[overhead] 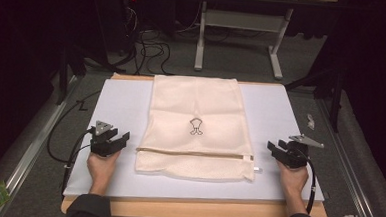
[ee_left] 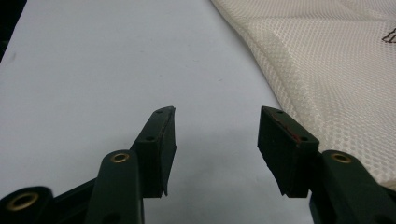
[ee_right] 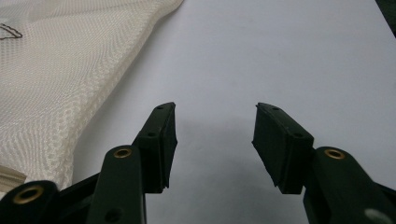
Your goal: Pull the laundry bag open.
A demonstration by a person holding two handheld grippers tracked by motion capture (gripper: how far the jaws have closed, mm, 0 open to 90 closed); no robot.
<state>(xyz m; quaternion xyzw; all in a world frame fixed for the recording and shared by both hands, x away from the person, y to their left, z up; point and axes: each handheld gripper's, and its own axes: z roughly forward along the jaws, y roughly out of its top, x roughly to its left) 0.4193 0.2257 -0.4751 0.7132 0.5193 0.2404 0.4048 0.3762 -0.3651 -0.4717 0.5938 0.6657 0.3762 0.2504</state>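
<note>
mesh bag [overhead: 196, 126] lying flat mid-table, long axis running away from the person, zipper end nearest; left gripper [overhead: 121, 138] and right gripper [overhead: 275, 149] flank it about equally near, jaws apart and empty, each pointing inward at a bag side edge.

High view: fixed above person's side, looks forward and down, takes in whole surface [overhead: 121, 100], floor and stand beyond. Left gripper view: rides on left hand-held gripper [ee_left: 215, 135], low, close over surface, looks along own jaws; mesh bag [ee_left: 336, 70] edge at right. Right gripper view: rides on right hand-held gripper [ee_right: 215, 133], same low closeness; bag at left. All three views share bag's side edges and pale surface.
</note>
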